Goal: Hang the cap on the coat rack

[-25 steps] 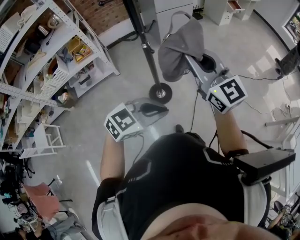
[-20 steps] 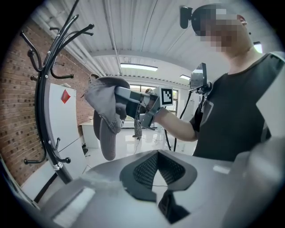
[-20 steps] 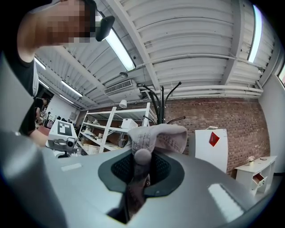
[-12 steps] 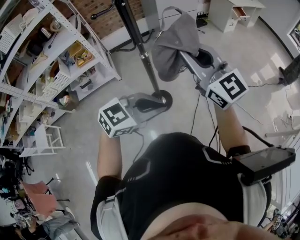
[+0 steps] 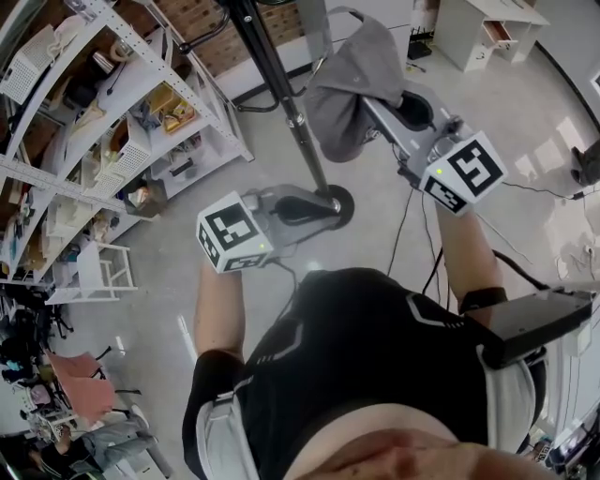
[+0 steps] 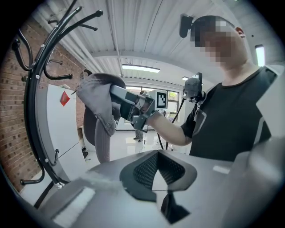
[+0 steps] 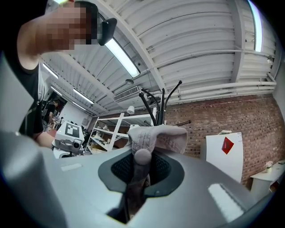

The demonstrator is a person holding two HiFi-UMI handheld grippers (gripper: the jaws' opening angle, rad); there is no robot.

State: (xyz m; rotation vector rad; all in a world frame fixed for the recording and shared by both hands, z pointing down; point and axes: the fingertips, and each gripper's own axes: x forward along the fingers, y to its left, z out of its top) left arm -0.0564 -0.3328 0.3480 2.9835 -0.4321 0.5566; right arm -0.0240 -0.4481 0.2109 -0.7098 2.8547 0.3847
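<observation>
Lots of clutter round the person: white shelving unit (image 5: 94, 122) full of boxes & bits on the left, brick wall (image 5: 197, 19) at the far side, a white desk (image 5: 487, 28) far right, black cables (image 5: 408, 216) trailing over the pale floor. The coat rack (image 5: 281, 94) stood between shelving and cap, black pole slanting down to a round base (image 5: 336, 202). In the left gripper view its curved hooks (image 6: 49, 26) spread at the upper left, none touching the cap. The left gripper (image 5: 323, 208) was held low, near the base, jaws shut on each other w/ nothing between them (image 6: 153, 187). A white cabinet (image 7: 225, 156) w/ a red diamond mark stood against the brick, right of the rack. The cap (image 5: 352, 89) was up in the air, just right of the pole, apart from it, in the right gripper (image 5: 394, 117), whose jaws were clamped on a fold of the fabric (image 7: 139, 176). Plain grey cloth, soft & crumpled. The right gripper view showed the top button (image 7: 142, 156) and stitched seams over the crown (image 7: 156, 136). From the left gripper view the crown (image 6: 98, 89) bulged toward the rack and the row-stitched brim (image 6: 103, 140) hung below it, pointing at the floor, so the long axis ran approx. upright. In the head view it ran far to near, sagging to the near left.
</observation>
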